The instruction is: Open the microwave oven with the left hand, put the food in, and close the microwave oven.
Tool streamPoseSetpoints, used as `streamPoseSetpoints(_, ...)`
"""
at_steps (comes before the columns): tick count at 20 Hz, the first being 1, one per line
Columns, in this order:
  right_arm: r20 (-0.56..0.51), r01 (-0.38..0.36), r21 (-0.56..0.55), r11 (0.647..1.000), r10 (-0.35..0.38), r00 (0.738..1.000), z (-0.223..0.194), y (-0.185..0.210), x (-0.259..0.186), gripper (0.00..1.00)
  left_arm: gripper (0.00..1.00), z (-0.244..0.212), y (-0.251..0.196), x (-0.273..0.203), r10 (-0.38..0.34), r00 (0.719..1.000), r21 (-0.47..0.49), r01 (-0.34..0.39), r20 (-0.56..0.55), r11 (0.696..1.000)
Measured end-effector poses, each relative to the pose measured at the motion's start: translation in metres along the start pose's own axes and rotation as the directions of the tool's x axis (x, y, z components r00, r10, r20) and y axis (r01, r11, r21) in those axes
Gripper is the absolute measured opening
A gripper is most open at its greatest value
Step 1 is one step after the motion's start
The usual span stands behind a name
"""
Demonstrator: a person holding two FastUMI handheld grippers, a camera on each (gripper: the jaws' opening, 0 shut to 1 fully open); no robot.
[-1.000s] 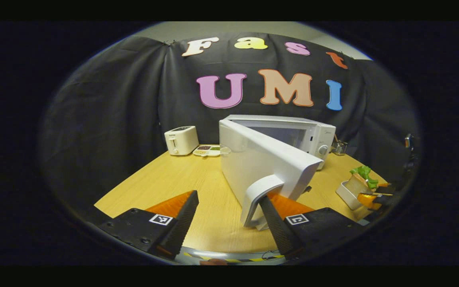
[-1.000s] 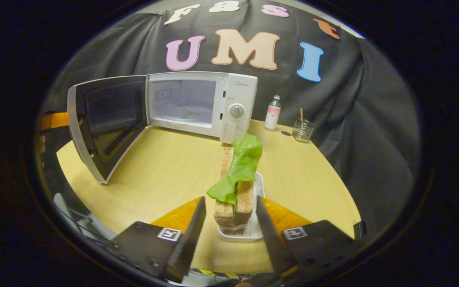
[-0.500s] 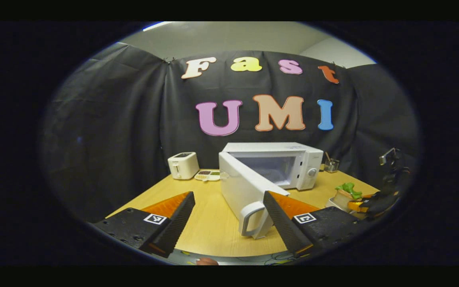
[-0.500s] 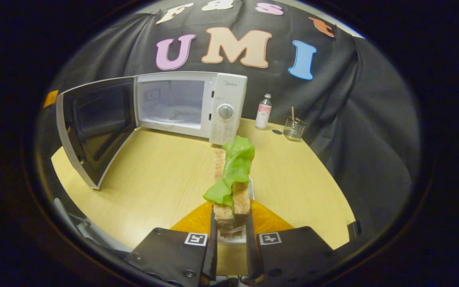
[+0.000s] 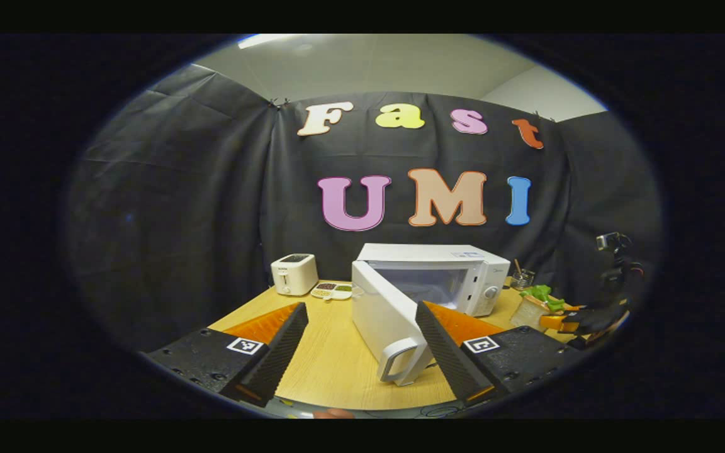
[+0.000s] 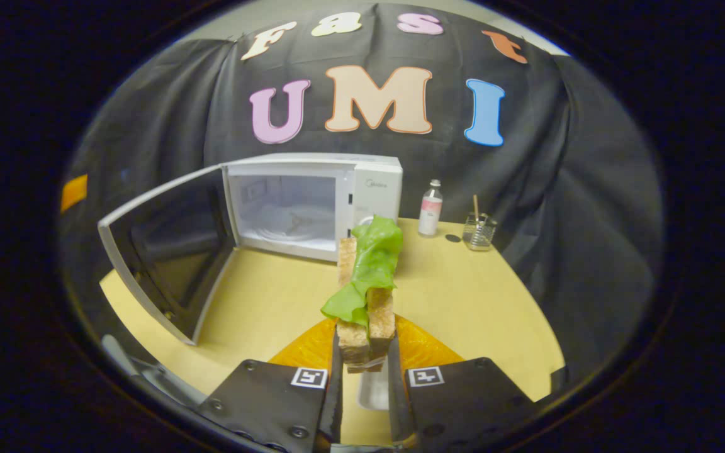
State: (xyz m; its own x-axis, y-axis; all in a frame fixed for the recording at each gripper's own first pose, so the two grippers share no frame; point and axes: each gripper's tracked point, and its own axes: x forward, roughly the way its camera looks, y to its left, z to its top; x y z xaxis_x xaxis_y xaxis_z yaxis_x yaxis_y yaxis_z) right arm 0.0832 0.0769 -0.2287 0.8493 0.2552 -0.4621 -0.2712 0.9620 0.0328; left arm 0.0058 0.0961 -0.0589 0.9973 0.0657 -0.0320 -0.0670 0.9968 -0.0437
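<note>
My right jaws squeeze the sandwich [image 6: 365, 296] in front of the microwave [image 6: 312, 204], my left jaws gape empty by its door [image 5: 387, 318], and the floppy lettuce [image 6: 372, 264] might slip off

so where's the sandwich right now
In the right gripper view the sandwich is clamped between the right tongs, above the small white tray on the table, in front of the open microwave.
</note>
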Motion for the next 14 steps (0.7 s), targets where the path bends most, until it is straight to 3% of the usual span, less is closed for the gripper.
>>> streamPoseSetpoints(7,-0.003,-0.111,0.224,0.968,0.115,0.993,0.039,0.071,0.06,0.32,0.99,-0.002,0.011,-0.009,-0.011,1.0,0.047,0.012,-0.018,0.999)
streamPoseSetpoints(12,-0.029,-0.125,0.473,0.872,0.157,0.987,0.051,0.114,0.112,0.32,0.99,-0.006,0.023,-0.014,-0.009,0.999,0.043,0.011,-0.039,0.999)
streamPoseSetpoints(13,-0.032,-0.119,0.511,0.851,0.157,0.987,0.055,0.12,0.124,0.24,1.0,-0.006,0.028,-0.014,-0.001,0.999,0.045,0.003,-0.041,0.999)
streamPoseSetpoints(14,-0.035,-0.117,0.55,0.827,0.162,0.986,0.056,0.127,0.133,0.32,0.99,-0.006,0.032,-0.015,0.007,0.999,0.044,-0.005,-0.042,0.999)
